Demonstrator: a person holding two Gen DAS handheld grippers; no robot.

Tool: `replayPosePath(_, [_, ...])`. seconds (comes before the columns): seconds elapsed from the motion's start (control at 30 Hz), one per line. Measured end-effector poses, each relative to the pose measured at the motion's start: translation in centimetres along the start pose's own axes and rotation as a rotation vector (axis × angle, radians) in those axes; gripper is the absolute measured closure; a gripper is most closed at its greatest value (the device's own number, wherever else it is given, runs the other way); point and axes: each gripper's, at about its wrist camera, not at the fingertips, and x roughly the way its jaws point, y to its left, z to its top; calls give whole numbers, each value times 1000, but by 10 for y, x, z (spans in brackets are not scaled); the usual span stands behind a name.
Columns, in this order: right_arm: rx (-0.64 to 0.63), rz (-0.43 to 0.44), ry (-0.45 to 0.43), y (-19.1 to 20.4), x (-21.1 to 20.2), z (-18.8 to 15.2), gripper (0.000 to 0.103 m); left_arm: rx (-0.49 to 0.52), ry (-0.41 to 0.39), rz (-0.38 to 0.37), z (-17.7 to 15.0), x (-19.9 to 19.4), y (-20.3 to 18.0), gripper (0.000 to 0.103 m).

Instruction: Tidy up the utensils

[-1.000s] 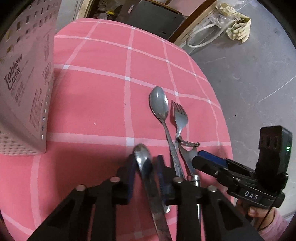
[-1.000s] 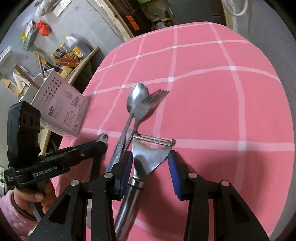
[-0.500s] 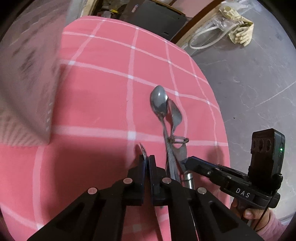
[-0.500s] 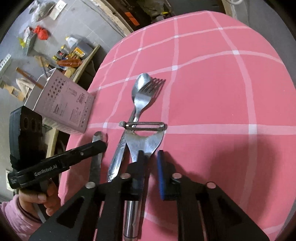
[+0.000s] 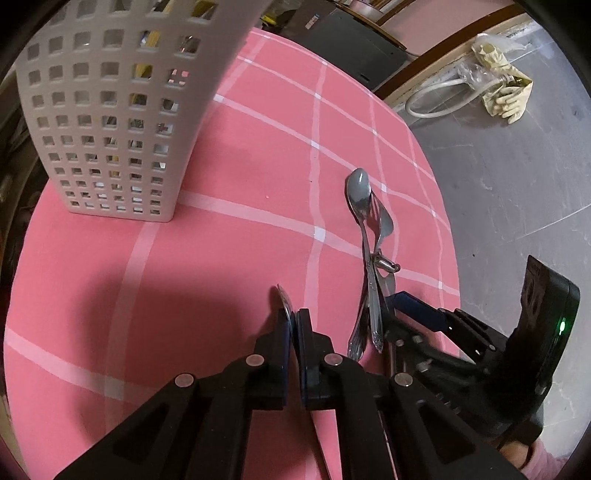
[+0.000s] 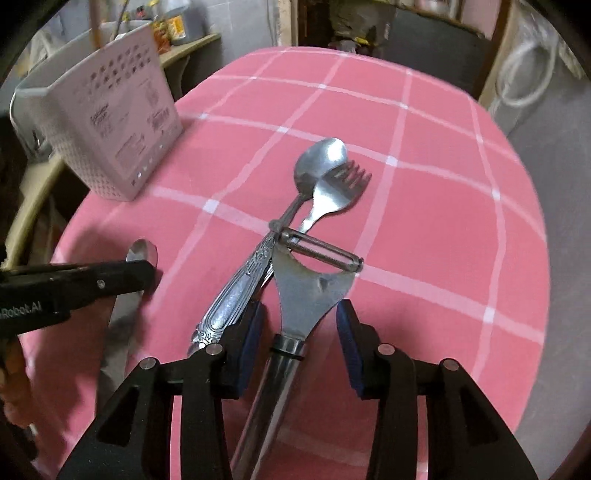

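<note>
My left gripper [image 5: 291,325] is shut on a table knife [image 5: 285,301], held edge-on above the pink checked tablecloth [image 5: 221,240]; the knife's rounded tip also shows in the right wrist view [image 6: 140,253]. A white perforated utensil holder [image 5: 110,122] stands at the far left, also in the right wrist view [image 6: 107,129]. My right gripper [image 6: 299,325] is open around the neck of a steel peeler [image 6: 314,273]. A spoon [image 6: 321,158] and a fork [image 6: 340,184] lie crossed just beyond the peeler's blade.
The round table's edge drops to a grey floor [image 5: 517,166] on the right. A hose and a pair of gloves [image 5: 502,92] lie on the floor beyond. Shelves with clutter stand behind the holder [image 6: 173,29].
My left gripper has closed on the knife and lifted it, swinging toward the holder. My right gripper shut partway half a second ago and is wide open around the peeler again.
</note>
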Motion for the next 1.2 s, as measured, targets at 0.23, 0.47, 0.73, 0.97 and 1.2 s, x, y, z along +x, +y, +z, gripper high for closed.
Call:
replayPosePath(0.23, [321, 269, -52, -63, -12, -19, 87, 13, -1, 5, -1, -2, -3, 99])
replayPosePath(0.47, [526, 435, -96, -110, -18, -58, 87, 17, 2, 9, -2, 0, -6, 99])
replayPosePath(0.73, [609, 435, -120, -120, -18, -87, 87, 21, 7, 16, -2, 0, -10, 99])
replayPosePath(0.97, [646, 434, -137, -131, -21, -96, 87, 4, 3, 14, -8, 1, -7, 99])
replayPosePath(1.2, [580, 432, -110, -125, -11, -80, 87, 15, 7, 19, -8, 0, -9, 99])
